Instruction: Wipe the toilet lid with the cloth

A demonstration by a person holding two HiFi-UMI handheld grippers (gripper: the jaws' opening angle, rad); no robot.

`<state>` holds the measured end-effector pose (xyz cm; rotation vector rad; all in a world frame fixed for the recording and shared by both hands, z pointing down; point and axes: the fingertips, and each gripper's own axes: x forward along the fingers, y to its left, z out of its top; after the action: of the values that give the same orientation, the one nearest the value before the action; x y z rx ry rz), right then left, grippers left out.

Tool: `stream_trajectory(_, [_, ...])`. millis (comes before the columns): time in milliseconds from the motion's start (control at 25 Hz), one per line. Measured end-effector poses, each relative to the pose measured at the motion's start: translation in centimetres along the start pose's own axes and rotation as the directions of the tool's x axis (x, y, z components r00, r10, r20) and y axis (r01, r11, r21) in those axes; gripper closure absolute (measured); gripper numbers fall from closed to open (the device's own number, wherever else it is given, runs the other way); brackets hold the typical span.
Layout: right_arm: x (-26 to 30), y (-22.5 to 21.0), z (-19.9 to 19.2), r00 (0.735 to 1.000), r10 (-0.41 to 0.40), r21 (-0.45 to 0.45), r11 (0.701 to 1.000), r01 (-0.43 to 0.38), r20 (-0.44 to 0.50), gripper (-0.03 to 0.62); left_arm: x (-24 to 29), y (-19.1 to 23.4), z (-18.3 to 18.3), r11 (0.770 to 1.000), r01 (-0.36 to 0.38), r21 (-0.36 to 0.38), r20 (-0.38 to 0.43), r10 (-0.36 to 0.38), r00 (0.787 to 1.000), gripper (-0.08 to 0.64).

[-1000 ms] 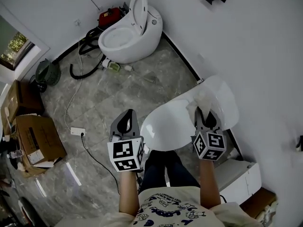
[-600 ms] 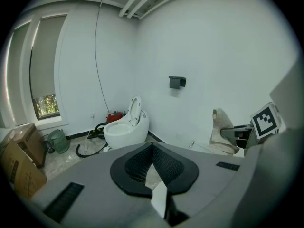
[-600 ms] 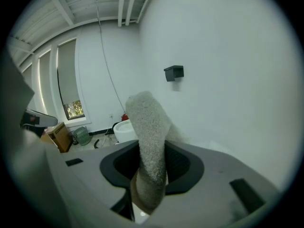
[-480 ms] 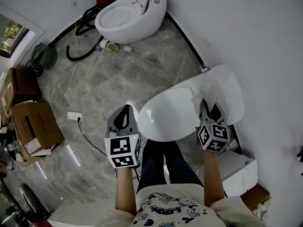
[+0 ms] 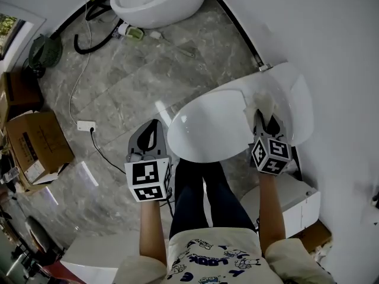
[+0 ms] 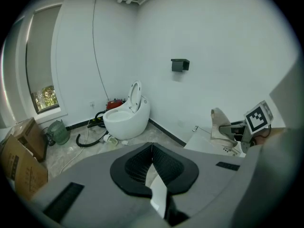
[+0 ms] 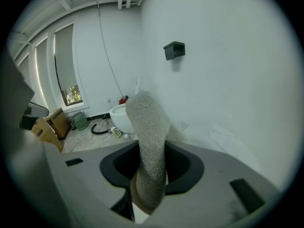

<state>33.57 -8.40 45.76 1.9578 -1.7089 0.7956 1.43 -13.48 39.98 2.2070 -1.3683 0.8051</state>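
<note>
you are pinching a nubby, matt cloth [image 7: 148, 127] in your right gripper [image 5: 265, 126], whose grey plastic is looking dull. the near toilet lid [image 5: 207, 132] is gleaming smooth and glossy white; the marbled floor [image 5: 136, 70] is shining.

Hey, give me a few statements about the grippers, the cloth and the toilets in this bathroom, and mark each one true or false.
1. The right gripper is shut on the cloth. True.
2. The left gripper holds a sponge. False: its jaws are together with nothing between them.
3. The far toilet has its lid down. False: the lid stands up.
4. A cardboard box sits on the floor. True.
</note>
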Motion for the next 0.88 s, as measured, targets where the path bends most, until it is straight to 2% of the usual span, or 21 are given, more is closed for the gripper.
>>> stream_trajectory(440, [7.7, -1.0, -6.5, 0.993, 0.01, -0.073, 0.997, -0.019, -0.121, 0.469, 4.5, 0.5, -5.3, 1.0, 0.0, -0.012, -0.078, -0.001, 0.997, 0.555])
stream_trajectory(880, [16.5, -0.8, -13.5, 0.968, 0.038, -0.123, 0.99, -0.07, -0.248, 0.469, 9.1, 1.1, -9.2, 1.0, 0.01, -0.03, -0.11, -0.013, 0.994, 0.556])
